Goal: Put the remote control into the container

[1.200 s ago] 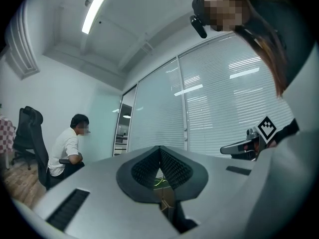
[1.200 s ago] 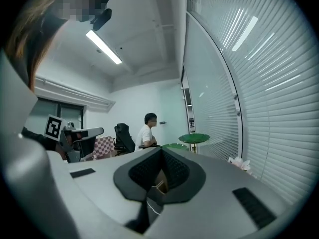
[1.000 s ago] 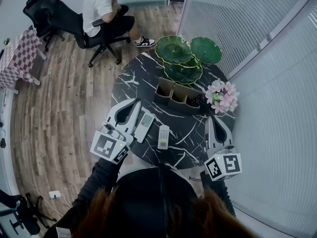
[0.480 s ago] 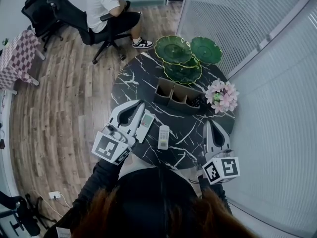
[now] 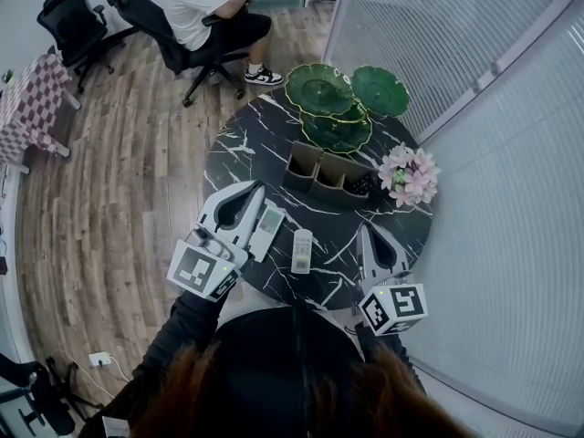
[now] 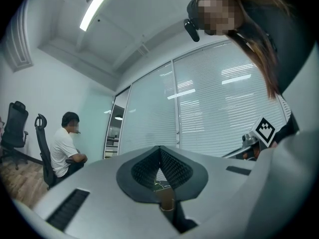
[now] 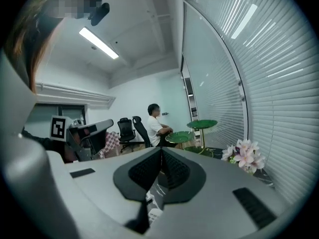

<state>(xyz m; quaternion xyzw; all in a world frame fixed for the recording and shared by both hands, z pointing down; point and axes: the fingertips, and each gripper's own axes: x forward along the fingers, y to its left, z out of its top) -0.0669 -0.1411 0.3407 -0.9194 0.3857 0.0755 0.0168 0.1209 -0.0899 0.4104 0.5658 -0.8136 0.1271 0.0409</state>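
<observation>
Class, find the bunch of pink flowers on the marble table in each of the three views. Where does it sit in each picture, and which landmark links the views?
Head view: the pink flowers stand at the table's right edge, just right of the container.
Left gripper view: not in it.
Right gripper view: the pink flowers sit low at the right, before the blinds.
Shared landmark: the seated person in a white shirt shows in all three.

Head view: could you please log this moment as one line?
left gripper: shut; right gripper: shut; remote control: on table; second remote control: beside it
</observation>
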